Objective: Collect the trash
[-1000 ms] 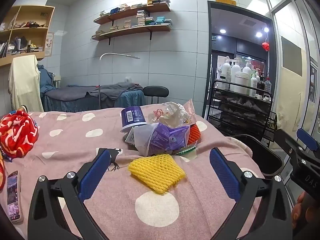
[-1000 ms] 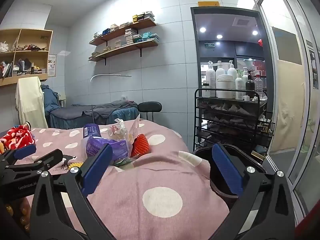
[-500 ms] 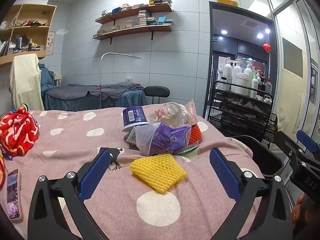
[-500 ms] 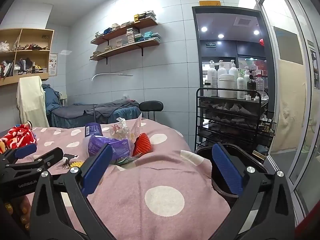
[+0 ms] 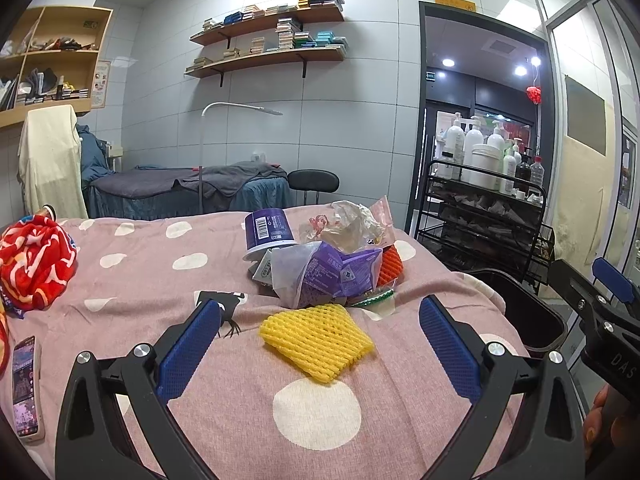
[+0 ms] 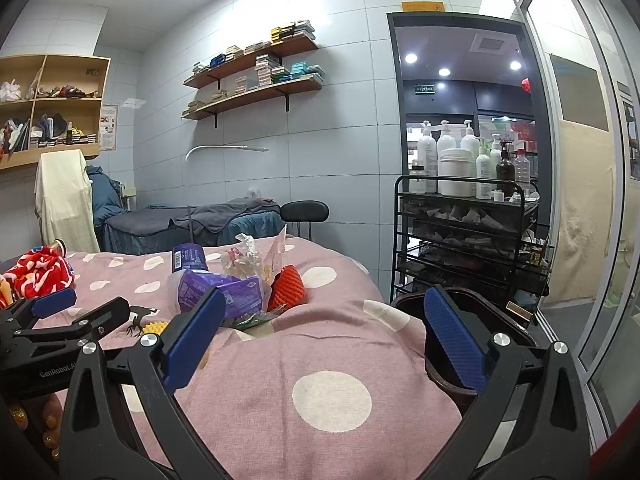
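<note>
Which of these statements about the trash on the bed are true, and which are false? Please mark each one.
1. The yellow foam net sleeve lies on the pink polka-dot bedspread, in front of the open left gripper. True.
2. The right gripper is shut on the orange foam net. False: it is open and empty.
3. The purple plastic cup stands upside down. True.
4. The dark trash bin stands on the bed. False: it stands beside the bed.
</note>
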